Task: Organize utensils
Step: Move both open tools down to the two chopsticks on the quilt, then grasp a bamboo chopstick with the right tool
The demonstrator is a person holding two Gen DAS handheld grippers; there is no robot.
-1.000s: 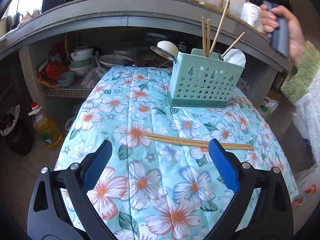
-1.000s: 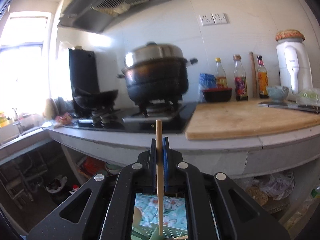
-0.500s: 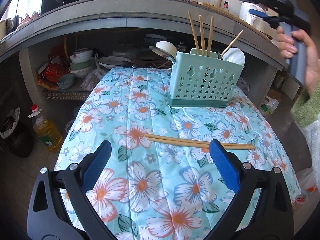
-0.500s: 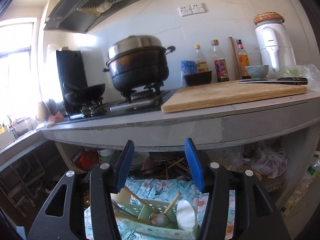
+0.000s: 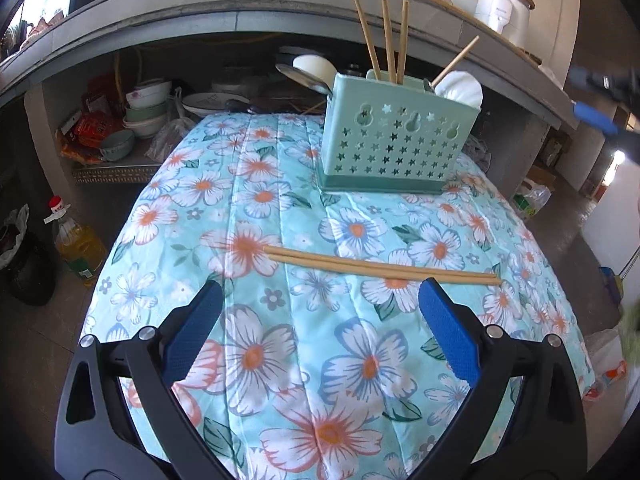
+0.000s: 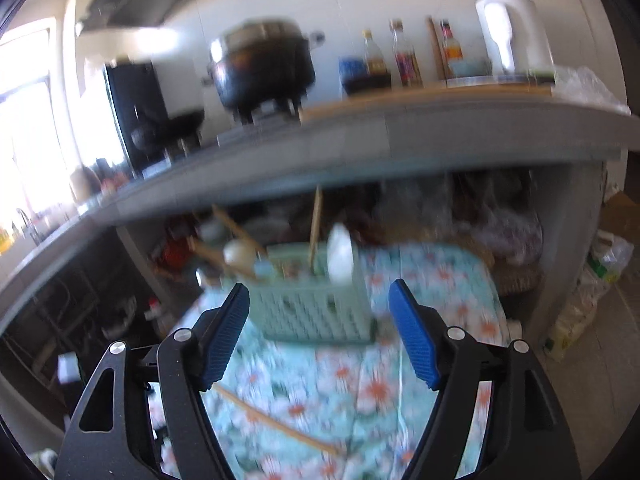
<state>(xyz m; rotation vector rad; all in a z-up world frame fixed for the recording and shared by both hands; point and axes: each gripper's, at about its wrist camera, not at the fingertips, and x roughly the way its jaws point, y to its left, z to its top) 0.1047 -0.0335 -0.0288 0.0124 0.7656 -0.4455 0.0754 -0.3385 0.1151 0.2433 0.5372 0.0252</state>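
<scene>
A mint green utensil holder point(image 5: 400, 140) with star cut-outs stands at the far side of the floral tablecloth point(image 5: 340, 320). Several wooden chopsticks point(image 5: 386, 40) and white spoons point(image 5: 460, 88) stick out of it. Two chopsticks point(image 5: 380, 266) lie side by side on the cloth, just beyond my left gripper point(image 5: 320, 300), which is open with nothing in it. My right gripper point(image 6: 320, 300) is blurred, its jaws opening with nothing between them; the holder point(image 6: 316, 304) lies ahead of it and a loose chopstick point(image 6: 276, 420) below. One blue finger point(image 5: 592, 116) of it shows at the far right.
A grey kitchen counter point(image 5: 240, 8) overhangs the table's far end, with bowls point(image 5: 144, 108) and plates stacked under it. An oil bottle point(image 5: 76, 244) and a dark bag stand on the floor at left. On the counter are a pot point(image 6: 264, 68), sauce bottles and a white kettle point(image 6: 512, 28).
My right gripper let go of a chopstick into the holder, opened wide, and moved down and away to the right. The left gripper stayed where it was.
</scene>
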